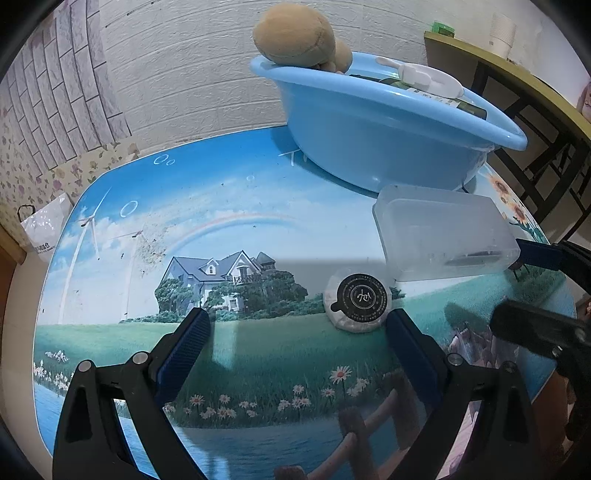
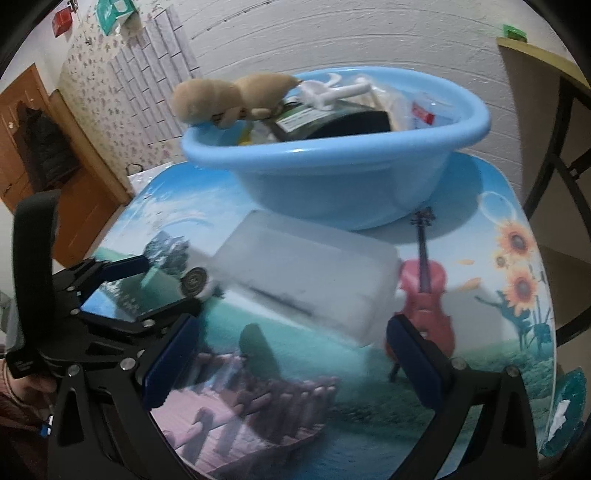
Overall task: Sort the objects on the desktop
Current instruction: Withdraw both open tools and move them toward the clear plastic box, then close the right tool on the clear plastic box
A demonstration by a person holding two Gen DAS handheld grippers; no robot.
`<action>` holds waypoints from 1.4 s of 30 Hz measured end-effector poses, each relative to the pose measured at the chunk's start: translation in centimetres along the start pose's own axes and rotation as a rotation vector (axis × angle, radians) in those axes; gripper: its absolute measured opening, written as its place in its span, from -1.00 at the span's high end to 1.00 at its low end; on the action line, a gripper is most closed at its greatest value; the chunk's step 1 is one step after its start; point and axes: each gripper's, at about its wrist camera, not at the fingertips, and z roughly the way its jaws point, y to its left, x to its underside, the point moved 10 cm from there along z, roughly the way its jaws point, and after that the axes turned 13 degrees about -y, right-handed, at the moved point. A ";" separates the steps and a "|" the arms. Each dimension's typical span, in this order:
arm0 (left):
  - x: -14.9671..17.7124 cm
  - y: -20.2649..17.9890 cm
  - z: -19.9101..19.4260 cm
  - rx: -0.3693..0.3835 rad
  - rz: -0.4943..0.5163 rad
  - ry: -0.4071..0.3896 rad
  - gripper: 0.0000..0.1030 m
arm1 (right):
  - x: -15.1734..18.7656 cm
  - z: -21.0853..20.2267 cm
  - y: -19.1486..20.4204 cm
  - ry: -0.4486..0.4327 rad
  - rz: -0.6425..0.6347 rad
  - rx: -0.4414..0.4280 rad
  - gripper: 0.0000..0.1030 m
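A round white puck with a black label [image 1: 356, 302] lies on the picture-printed table [image 1: 258, 206], just ahead of my left gripper's right finger. The left gripper [image 1: 299, 332] is open and holds nothing. A translucent plastic box [image 2: 306, 280] lies behind the puck [image 2: 195, 280], in front of my open right gripper [image 2: 291, 336] and not clamped by it. At the back a blue basin [image 1: 388, 118] holds a tan plush toy [image 1: 295, 33], a white plastic piece [image 1: 421, 75] and other items. The right gripper [image 1: 506, 286] shows at the right edge of the left wrist view.
A dark-framed table [image 1: 517, 85] with a paper cup [image 1: 502, 29] stands to the right of the basin. A white bag [image 1: 44, 225] hangs off the table's left side. A teal wrapper [image 2: 565, 410] lies at the right rim. A brown door [image 2: 22, 147] is far left.
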 end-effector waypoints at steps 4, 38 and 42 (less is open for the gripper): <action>0.0 0.1 -0.1 -0.001 -0.005 -0.001 -0.87 | -0.1 -0.7 0.8 -0.012 0.000 -0.037 -1.00; -1.1 -1.6 -0.5 0.113 -0.003 0.000 0.33 | -2.0 1.0 -1.8 0.009 -0.185 -0.085 -0.58; -0.6 -1.8 -1.1 0.116 0.010 -0.001 0.45 | -1.5 0.0 -1.7 0.004 -0.170 -0.092 -0.41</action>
